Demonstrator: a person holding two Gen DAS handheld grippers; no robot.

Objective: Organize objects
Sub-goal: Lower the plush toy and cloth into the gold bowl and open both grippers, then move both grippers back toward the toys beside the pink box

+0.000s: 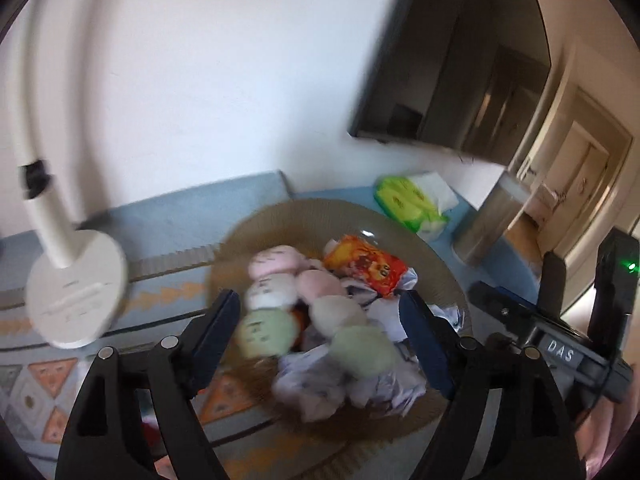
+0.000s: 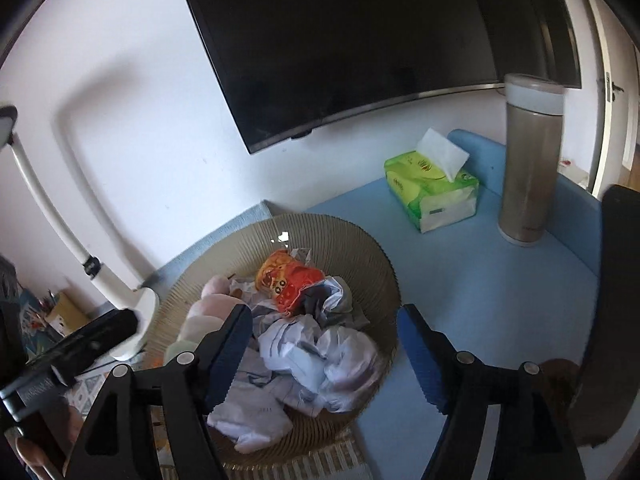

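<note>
A round woven basket sits on the table. It holds several plush balls in pink, white and green, an orange snack packet and crumpled pale wrappers. My left gripper hangs open above the plush balls, its pads apart from them. Over the wrappers at the basket's right side my right gripper is open too, gripping nothing. The left wrist view is blurred.
A green tissue pack and a tall steel flask stand on the blue mat to the right. A white lamp base stands left of the basket on a patterned cloth. A dark screen hangs on the wall.
</note>
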